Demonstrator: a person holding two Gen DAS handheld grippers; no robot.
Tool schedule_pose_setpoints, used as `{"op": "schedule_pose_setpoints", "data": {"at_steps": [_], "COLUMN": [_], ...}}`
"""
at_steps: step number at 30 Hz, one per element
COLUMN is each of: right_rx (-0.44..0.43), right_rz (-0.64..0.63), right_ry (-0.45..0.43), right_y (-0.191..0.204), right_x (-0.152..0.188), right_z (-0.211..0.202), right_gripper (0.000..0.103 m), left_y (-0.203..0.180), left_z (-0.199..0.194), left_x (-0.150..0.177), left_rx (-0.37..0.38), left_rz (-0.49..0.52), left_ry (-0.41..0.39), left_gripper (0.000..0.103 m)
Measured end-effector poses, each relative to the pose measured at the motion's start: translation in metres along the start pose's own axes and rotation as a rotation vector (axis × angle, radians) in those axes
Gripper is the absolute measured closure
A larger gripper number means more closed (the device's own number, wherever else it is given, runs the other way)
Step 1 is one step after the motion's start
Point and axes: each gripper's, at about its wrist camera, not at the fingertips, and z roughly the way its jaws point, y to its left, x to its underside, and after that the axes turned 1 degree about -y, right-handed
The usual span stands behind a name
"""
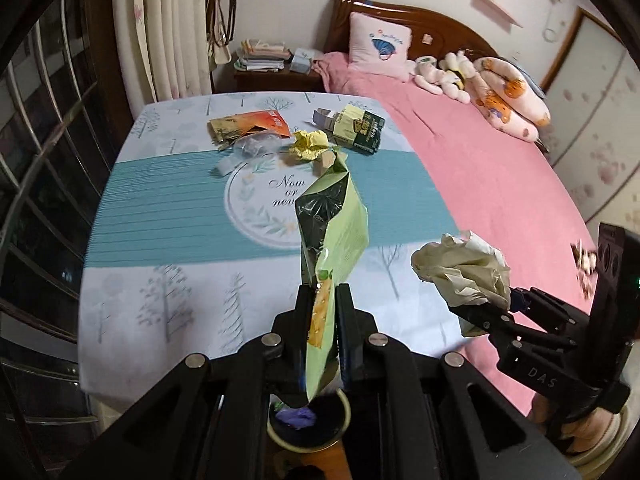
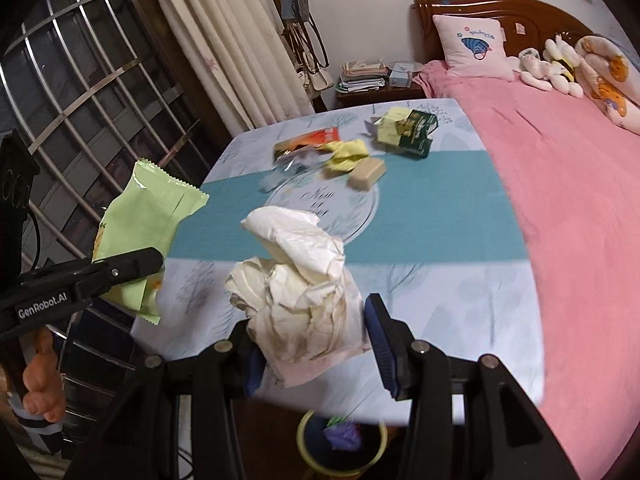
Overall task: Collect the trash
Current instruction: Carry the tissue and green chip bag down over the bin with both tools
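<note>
1. Left gripper (image 1: pixel 323 300): clamped on the lower end of a light green snack wrapper (image 1: pixel 336 224), long axis running up and away from the jaws, top corner leaning over the table.
2. Right gripper (image 2: pixel 316 344): wide gap between the blue-padded fingers (image 2: pixel 380 344), a crumpled wad of tissue (image 2: pixel 296 300) sitting between them. Seen from the left wrist view, the wad (image 1: pixel 464 270) juts from the fingertips, so apparently held, though real contact on both pads cannot be confirmed.
3. Landmark: the small round bin (image 2: pixel 342 446) with a pale rim, on the floor just past the near edge of the table (image 2: pixel 460 280).
4. Key relation: bin almost straight below both grippers. In the left wrist view, bin (image 1: pixel 308 424) directly under the hanging tail of the wrapper; in the right wrist view, directly under and slightly near of the tissue.
5. Judged nearer: about equal, with the wrapper's lower end seemingly closest to the bin mouth.
6. Next move, as a guess: letting go above the bin, or a short drop first. Wrapper long and light, so likely to tip sideways and catch the rim.
7. More trash far from the bin, at the table's opposite end: orange packet (image 1: pixel 256 124), yellow crumpled paper (image 1: pixel 310 144), green carton (image 1: pixel 360 128), clear plastic (image 1: pixel 256 146), tan block (image 2: pixel 367 173).
8. Something purple (image 2: pixel 340 438) inside the bin.
</note>
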Motion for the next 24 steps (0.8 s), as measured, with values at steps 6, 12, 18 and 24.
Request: {"op": "schedule_pose_setpoints", "data": {"at_steps": [6, 12, 18, 24], "right_rx": [0.019, 0.028, 0.033, 0.007], "right_rz": [0.013, 0.017, 0.029, 0.085], "right_ry": [0.022, 0.089, 0.16, 0.258], "right_y": [0.037, 0.053, 0.049, 0.028], "right_x": [0.047, 0.084, 0.114, 0.151], "right_z": [-0.022, -0.031, -0.026, 0.002], "right_gripper": [0.058, 0.058, 0.058, 0.058], "left_y": [0.013, 0.014, 0.007, -0.002], "left_z": [-0.029, -0.036, -0.025, 0.009], "left_x": [0.054, 0.095, 0.13, 0.167], "left_rx": [0.005, 0.004, 0.0, -0.029], "left_rz": [0.057, 0.089, 0.073, 0.032], "left_ry": [0.011, 0.055, 0.108, 0.19], "left_gripper": [0.094, 0.094, 0.094, 0.094]}}
